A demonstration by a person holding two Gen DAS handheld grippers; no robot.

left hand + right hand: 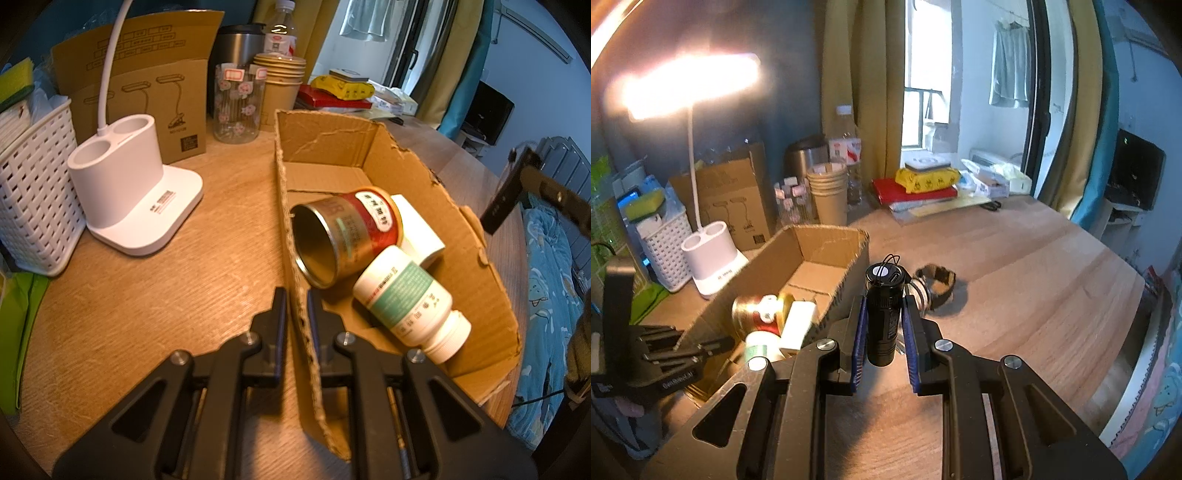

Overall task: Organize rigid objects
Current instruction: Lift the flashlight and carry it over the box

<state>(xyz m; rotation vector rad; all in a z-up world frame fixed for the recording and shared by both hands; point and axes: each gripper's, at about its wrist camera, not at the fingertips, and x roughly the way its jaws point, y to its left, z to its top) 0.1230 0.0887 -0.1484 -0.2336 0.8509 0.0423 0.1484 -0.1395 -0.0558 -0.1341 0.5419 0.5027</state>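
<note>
Black cylinder (884, 317) upright between the pads of the right gripper (884, 328), clamped above the wooden table (1015, 280), just right of the cardboard box (827, 240). Left gripper (296, 314) pinched onto the box's near wall, 2 fingers astride it. Inside: tin can (343, 236), pill bottle (410, 299), a white box (421, 232) mostly hidden behind them; beyond the cylinder, a blurred dark band (936, 282), hard to make out.

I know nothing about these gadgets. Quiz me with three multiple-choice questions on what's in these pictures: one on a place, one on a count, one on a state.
1. Where does the open tin lie?
A in the cardboard box
B in the white basket
C on the bed

2. How many things are in the box?
A one
B three
C six

3. What do the right tongs hold?
A nothing
B a paper cup
C a black cylinder

Answers: 1 A, walls surround it. 2 B, the tin, a white bottle, a white carton. 3 C, it sits between both fingers.
</note>
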